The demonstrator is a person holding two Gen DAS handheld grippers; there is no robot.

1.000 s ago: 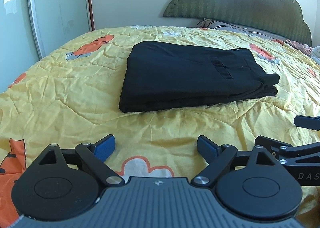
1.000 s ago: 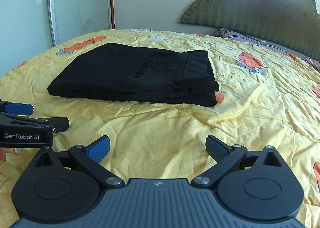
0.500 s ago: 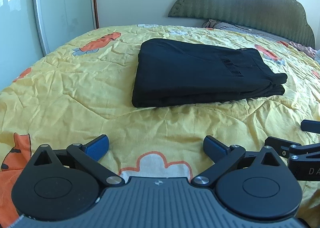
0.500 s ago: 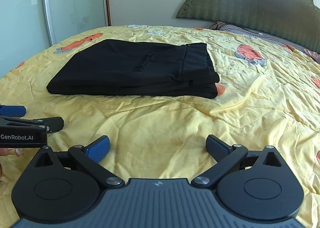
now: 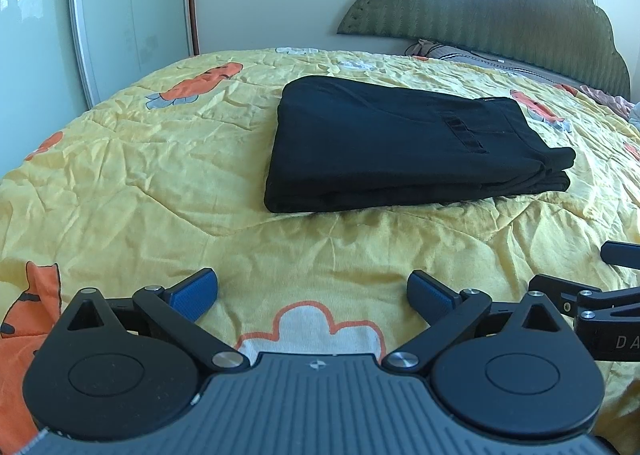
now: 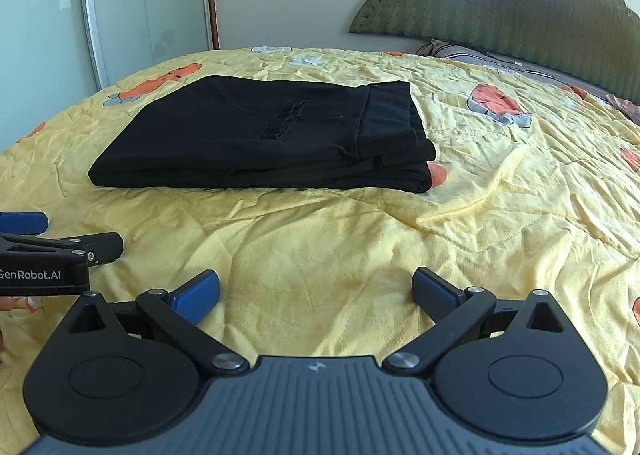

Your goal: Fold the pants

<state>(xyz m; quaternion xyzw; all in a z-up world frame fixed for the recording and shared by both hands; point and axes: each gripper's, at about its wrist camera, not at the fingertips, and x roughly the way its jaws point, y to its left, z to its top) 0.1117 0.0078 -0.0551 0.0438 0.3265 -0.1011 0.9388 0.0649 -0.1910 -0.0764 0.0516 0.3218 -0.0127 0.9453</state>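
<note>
The black pants (image 5: 400,143) lie folded into a flat stack on the yellow bedspread (image 5: 140,175), waistband end toward the right. In the right wrist view the same pants (image 6: 264,139) sit ahead and slightly left. My left gripper (image 5: 312,291) hovers over the bedspread well short of the pants, open, nothing between its blue pads (image 5: 196,293). My right gripper (image 6: 316,293) is likewise open and empty, also short of the stack. Each view catches part of the other gripper at its edge: the right gripper (image 5: 616,287) and the left gripper (image 6: 52,251).
A green padded headboard (image 5: 500,15) and pillows (image 5: 472,53) stand at the far right. A sliding mirrored wardrobe door (image 6: 148,15) lines the left wall. The bedspread (image 6: 520,195) carries orange cartoon prints and wrinkles.
The left gripper's jaws spread a little wider. In both views the pants shift slightly rightward and downward, as the grippers draw back a bit.
</note>
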